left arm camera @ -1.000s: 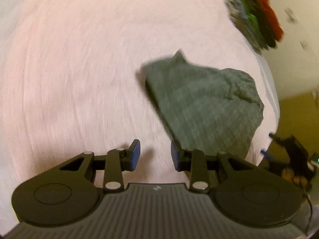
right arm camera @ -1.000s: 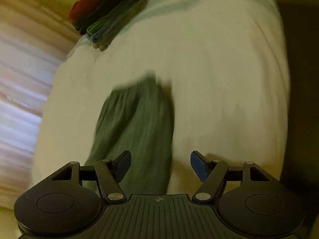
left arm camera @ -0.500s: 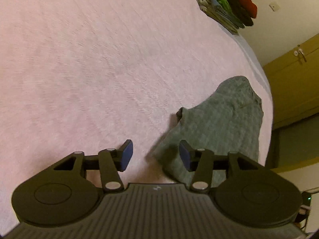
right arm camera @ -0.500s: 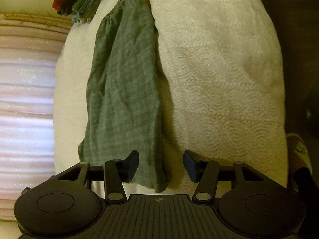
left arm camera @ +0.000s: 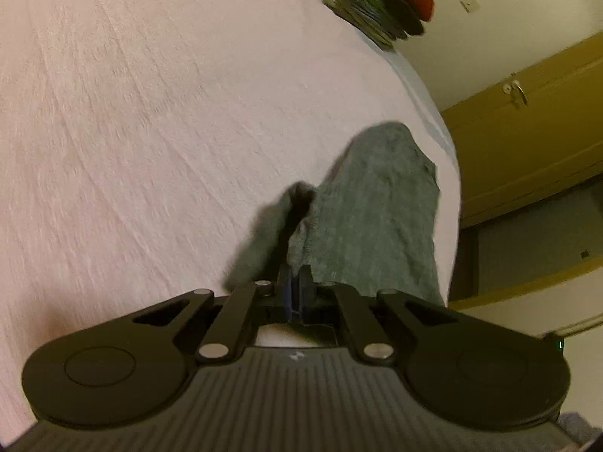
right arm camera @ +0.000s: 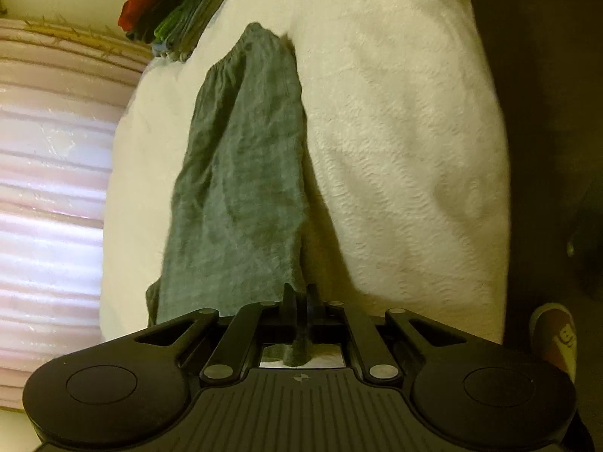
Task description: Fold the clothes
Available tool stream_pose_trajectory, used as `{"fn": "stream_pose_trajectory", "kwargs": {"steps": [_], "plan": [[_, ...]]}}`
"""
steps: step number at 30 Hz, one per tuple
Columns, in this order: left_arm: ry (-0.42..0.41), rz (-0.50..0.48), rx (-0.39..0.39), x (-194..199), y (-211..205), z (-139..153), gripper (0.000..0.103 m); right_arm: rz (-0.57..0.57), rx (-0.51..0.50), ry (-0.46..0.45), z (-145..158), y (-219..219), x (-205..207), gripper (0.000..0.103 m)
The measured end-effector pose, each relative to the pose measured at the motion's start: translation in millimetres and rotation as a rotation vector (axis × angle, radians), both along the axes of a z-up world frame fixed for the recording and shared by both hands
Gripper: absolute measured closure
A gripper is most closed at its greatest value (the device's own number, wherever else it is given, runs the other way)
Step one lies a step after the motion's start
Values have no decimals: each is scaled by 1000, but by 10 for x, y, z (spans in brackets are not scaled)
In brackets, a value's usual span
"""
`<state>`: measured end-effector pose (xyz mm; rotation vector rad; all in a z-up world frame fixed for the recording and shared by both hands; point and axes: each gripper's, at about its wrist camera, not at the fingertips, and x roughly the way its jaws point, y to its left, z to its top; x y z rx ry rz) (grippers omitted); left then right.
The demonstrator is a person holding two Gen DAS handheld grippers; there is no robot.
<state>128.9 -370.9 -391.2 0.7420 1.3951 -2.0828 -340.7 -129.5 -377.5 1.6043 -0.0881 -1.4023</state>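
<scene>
Looks like a good chunk is done, there's a stack of folded clothes at the far end of the bed. The grey-green garment lies lengthwise near the bed's edge, unfolded. Left gripper and right gripper each pinch its near hem, fingers pressed together on fabric

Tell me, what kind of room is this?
Probably a bedroom. A white bedspread covers what looks like a bed, a stack of folded clothes sits at its far end, and a yellow cupboard door stands beside it.
</scene>
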Motion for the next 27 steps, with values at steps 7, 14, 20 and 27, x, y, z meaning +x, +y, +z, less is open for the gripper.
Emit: {"fn": "stream_pose_trajectory", "kwargs": {"steps": [7, 14, 20, 27], "plan": [[-58, 39, 38, 106, 207, -207, 103, -10, 2, 19, -29, 179, 157, 101], [-119, -47, -147, -116, -26, 194, 97, -52, 12, -43, -115, 98, 167, 55], [-156, -209, -273, -367, -35, 406, 94, -37, 13, 65, -24, 149, 130, 55], [-101, -186, -117, -540, -303, 122, 80, -75, -25, 144, 22, -24, -71, 55]]}}
